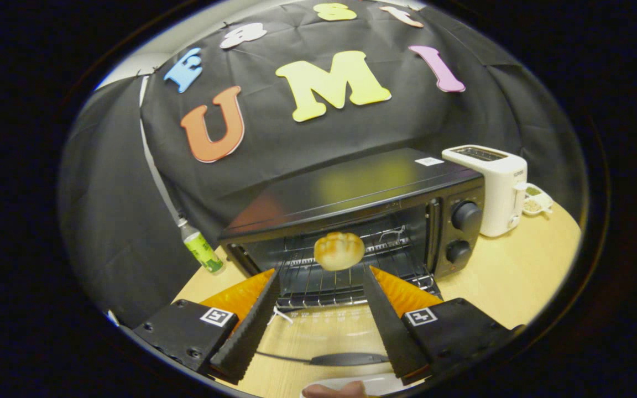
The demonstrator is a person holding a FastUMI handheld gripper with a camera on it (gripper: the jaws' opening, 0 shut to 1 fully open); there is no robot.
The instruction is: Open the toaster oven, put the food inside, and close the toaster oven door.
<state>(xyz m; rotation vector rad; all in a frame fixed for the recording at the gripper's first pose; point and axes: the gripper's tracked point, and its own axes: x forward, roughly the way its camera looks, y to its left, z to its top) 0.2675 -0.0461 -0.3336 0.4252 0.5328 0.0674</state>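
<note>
Claw [321, 271] is hanging released, fingers spread wide apart and gripping nothing, pointing straight at the toaster oven [363, 193]. Toaster oven is sitting on the wooden counter [517, 271] with its door [324, 342] dropped fully open, lying flat toward the claw; the glass panel is showing the counter through it and the dark door handle [346, 359] is lying between the two fingers, at the door's near edge.

Bun [339, 250], round and golden-brown, is showing at the toaster oven's mouth, above the wire rack [318, 282], just ahead of the fingertips and roughly centred between them. Neither finger is touching it. Cannot tell whether it is resting on the rack or is clear of it.

Two dark knobs [465, 215] are sitting one over the other on the toaster oven's right front panel. White pop-up toaster [490, 188] is standing just right of the toaster oven, close to its side. A small white dish [534, 202] is sitting right of that toaster, behind it a little. A green-labelled bottle [201, 249] is leaning at the toaster oven's left corner, against the black cloth.

A white plate rim [351, 381] with something brownish on it is peeking in nearest the claw, in front of the open door.
</note>
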